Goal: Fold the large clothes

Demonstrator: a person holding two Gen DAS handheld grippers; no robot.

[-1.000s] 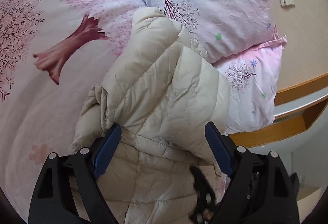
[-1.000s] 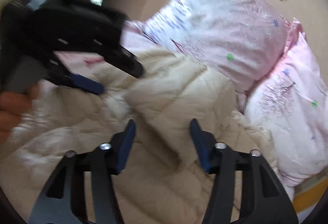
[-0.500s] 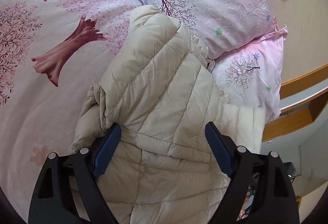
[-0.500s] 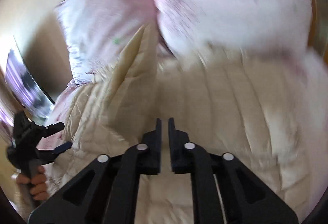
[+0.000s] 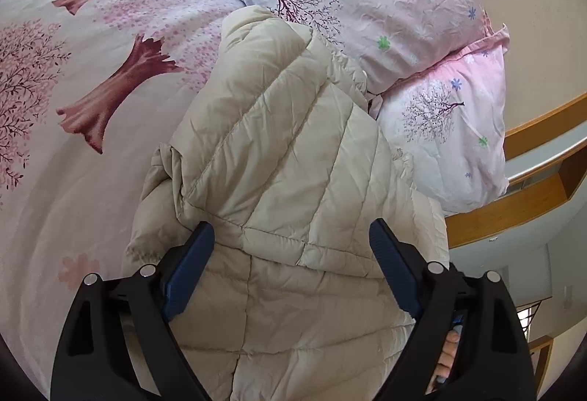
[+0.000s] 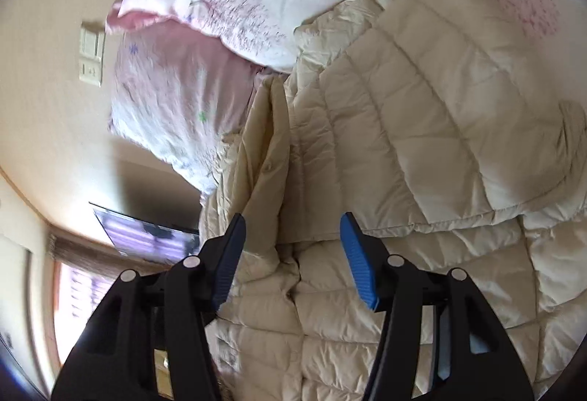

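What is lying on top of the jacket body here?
A folded-over sleeve lies across the cream jacket, above the open left gripper. Whatever lies beneath the jacket is hidden.

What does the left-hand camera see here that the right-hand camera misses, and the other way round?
Only the left wrist view shows the pink bedspread with brown tree prints, the wooden shelf beside the bed, and the open left gripper. Only the right wrist view shows a dark screen on the wall, a bright window, and the open right gripper. Both show the cream puffer jacket on the bed, the two flowered pillows behind it, and the wall switches.
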